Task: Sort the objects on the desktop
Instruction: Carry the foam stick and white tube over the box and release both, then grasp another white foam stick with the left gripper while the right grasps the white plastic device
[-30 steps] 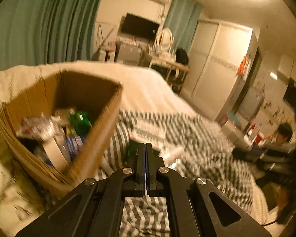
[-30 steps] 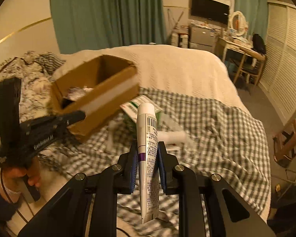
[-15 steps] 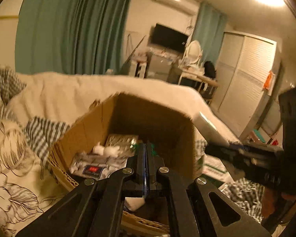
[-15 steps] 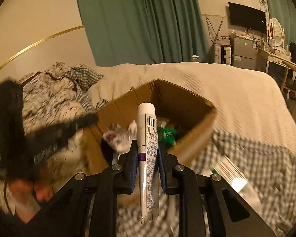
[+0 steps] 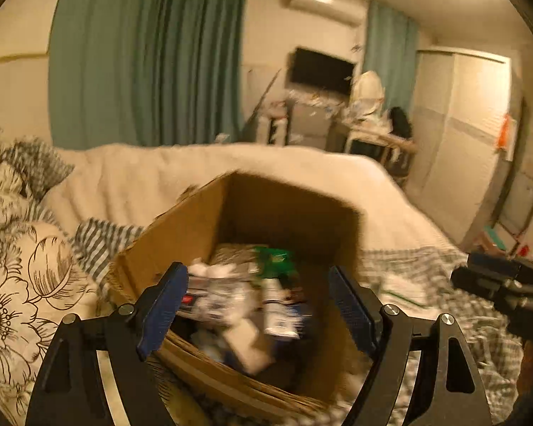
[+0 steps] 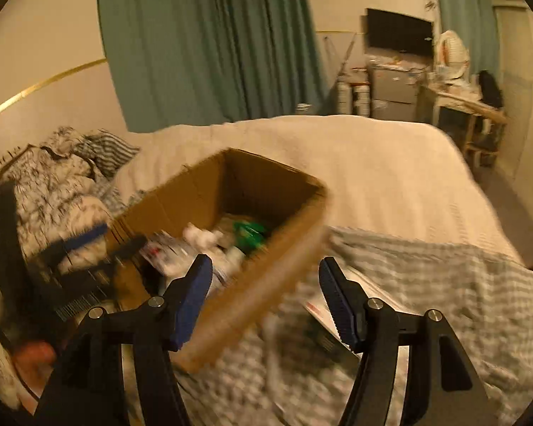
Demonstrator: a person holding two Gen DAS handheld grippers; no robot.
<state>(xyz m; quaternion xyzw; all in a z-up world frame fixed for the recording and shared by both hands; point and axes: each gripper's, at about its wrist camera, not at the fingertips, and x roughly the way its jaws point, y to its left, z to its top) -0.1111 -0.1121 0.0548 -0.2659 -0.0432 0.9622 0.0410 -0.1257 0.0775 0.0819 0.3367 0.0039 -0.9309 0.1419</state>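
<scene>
Bed (image 6: 391, 177) under a cream cover, with a grey checked blanket (image 6: 444, 284) over its near part and a floral quilt (image 5: 14, 266) to the left. On it stands an open cardboard box (image 5: 195, 223), seen from the left wrist view directly ahead and from the right wrist view ahead and to the left; both views are blurred. Inside the box, a loose heap of sorted items (image 5: 245, 301): crumpled white paper, printed packets and a green packet (image 6: 248, 230) toward the far side; single pieces cannot be told apart further. On the checked blanket just right of the box lies a flat printed carton (image 6: 337, 316), outside the box. My left gripper (image 5: 259, 305) hangs above the near edge of the box, its blue-padded jaws spread wide with nothing between them. My right gripper (image 6: 266, 298) is over the near right corner of the box, jaws likewise spread wide and holding nothing. Each gripper also shows at the edge of the other's view
</scene>
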